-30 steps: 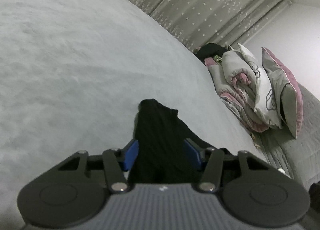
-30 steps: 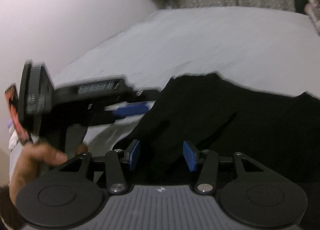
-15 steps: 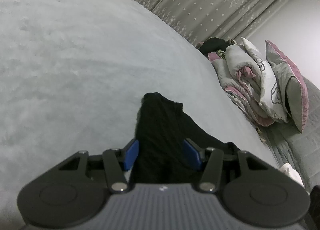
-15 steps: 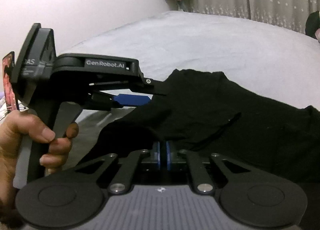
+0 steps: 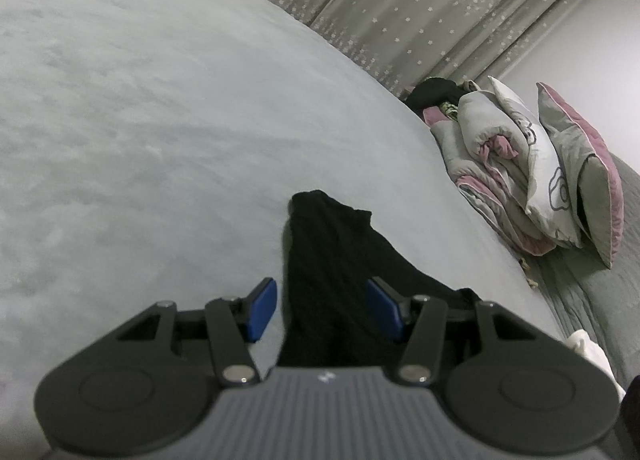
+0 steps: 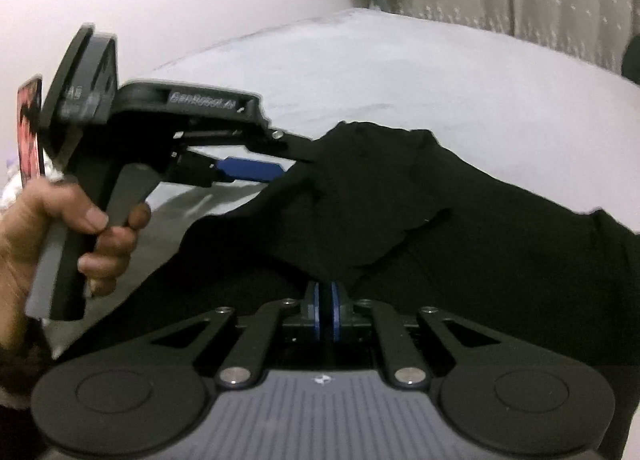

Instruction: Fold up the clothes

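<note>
A black garment (image 5: 328, 272) lies on the grey bed (image 5: 160, 120), one narrow part stretching away from me. My left gripper (image 5: 322, 310) is open, its blue pads either side of the cloth without pinching it. In the right wrist view the garment (image 6: 460, 220) spreads wide across the bed. My right gripper (image 6: 326, 310) is shut on a raised fold of the black garment at its near edge. The left gripper (image 6: 256, 168) also shows there, held in a hand at the left, its blue pad at the cloth's left edge.
A pile of folded grey and pink bedding and pillows (image 5: 532, 180) sits at the right of the bed, with dark clothes (image 5: 436, 92) behind it. Starred grey curtains (image 5: 400, 8) hang along the far side. A pale wall (image 6: 180, 0) borders the bed's left.
My right gripper has shut on the garment's near edge and lifted a fold. The left gripper stays open over the cloth and has shifted slightly.
</note>
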Tool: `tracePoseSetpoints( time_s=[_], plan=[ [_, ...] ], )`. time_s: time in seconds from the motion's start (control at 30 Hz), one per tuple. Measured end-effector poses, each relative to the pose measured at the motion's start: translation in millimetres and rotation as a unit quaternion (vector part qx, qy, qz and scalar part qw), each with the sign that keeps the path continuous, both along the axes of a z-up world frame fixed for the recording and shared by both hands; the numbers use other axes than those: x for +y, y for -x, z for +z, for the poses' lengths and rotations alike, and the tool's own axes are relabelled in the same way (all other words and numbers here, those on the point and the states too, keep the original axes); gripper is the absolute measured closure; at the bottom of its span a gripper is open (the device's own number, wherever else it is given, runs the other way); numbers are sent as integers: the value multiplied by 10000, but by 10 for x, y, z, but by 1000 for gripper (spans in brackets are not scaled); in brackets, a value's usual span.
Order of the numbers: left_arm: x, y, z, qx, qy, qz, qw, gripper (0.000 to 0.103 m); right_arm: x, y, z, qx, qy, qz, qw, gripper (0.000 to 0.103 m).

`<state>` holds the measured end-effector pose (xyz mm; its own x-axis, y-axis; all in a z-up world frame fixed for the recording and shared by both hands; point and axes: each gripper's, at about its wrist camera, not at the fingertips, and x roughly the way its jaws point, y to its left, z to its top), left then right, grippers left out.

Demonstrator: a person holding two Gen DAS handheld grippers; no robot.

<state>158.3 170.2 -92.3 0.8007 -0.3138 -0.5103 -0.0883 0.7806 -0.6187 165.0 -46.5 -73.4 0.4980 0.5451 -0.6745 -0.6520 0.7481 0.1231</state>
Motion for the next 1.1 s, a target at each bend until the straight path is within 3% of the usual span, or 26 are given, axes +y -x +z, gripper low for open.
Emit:
tracePoseSetpoints(
  time_s=[0.1,0.13,0.33,0.53,0.67,0.87,0.97,1.1],
  plan=[
    [-14,16,32,-65,5,-13,10000,52,-117,-50,28,139,-268,-201,9993,66],
    [-18,21,43,-86,7,-18,10000,52,-149,-67,32,192,-368,-258,9988,64],
    [-45,30,78,-240,179,-249,9992,52,-195,-101,77,268,-799,-390,9957,63],
    [-144,-94,-39,205,103,-681,9974,52,-171,-262,-72,785,-1137,-660,9882,64],
    [-162,-96,-39,217,51,-694,9973,52,-80,-214,-55,539,-850,-617,9930,64],
    [-89,-64,-61,152,211,-631,9977,52,-96,-136,66,230,-1290,-454,9903,64],
    [-90,-75,-75,167,230,-629,9976,52,-33,-131,43,280,-1393,-215,9896,64],
    [-87,-86,-85,176,244,-625,9976,51,114,-110,-50,411,-1162,160,9922,64]
  ],
)
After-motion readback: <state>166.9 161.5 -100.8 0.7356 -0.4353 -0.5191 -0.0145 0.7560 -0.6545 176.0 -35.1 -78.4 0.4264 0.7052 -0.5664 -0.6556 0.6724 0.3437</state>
